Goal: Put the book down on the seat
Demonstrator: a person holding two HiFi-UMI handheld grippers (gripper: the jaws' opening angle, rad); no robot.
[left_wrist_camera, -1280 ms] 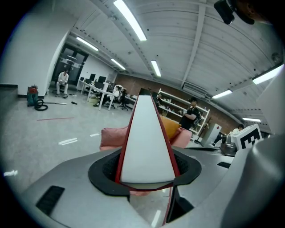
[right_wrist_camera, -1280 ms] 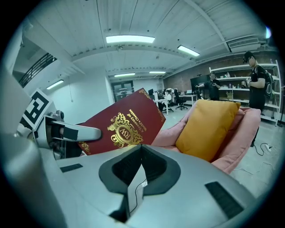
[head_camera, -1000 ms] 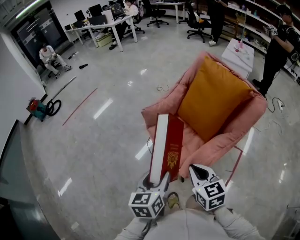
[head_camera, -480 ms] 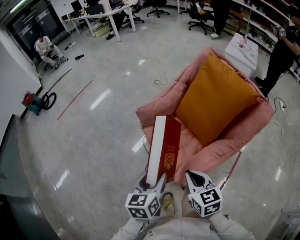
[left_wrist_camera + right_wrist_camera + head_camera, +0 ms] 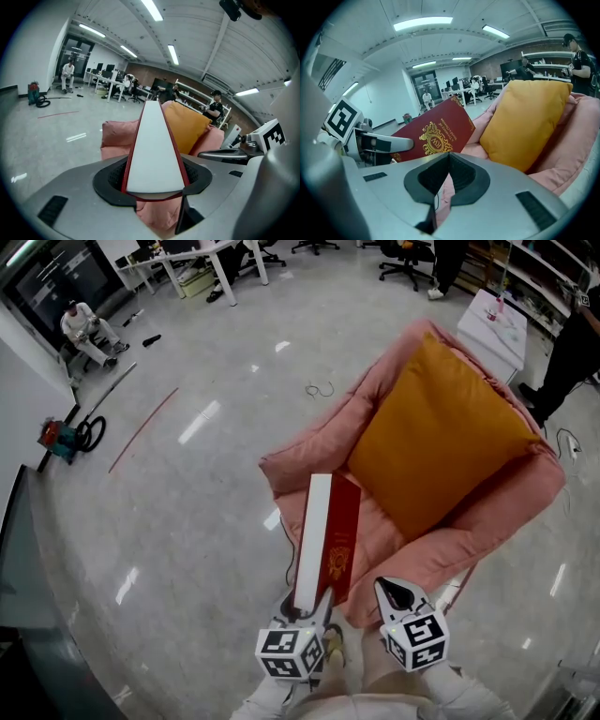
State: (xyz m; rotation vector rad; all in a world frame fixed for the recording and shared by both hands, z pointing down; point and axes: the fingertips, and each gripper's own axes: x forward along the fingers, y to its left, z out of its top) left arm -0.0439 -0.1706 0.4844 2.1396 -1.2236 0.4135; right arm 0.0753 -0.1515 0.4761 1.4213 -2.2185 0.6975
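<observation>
A red book with a gold crest and white page edges stands on edge, held upright at its lower end by my left gripper. In the left gripper view the book fills the gap between the jaws of the left gripper. It hangs over the front edge of a pink armchair, just short of the seat. An orange cushion leans on the chair's back. My right gripper hovers beside the book, shut and empty; from its view the right gripper faces the book's cover and the cushion.
A white side table stands behind the chair, with a person in black beside it. A cable loop lies on the glossy floor. Far left are a vacuum cleaner, a seated person and office desks.
The chair has come nearer and sits more centrally in the head view. The book stays upright in the left gripper, and the right gripper keeps its place beside it.
</observation>
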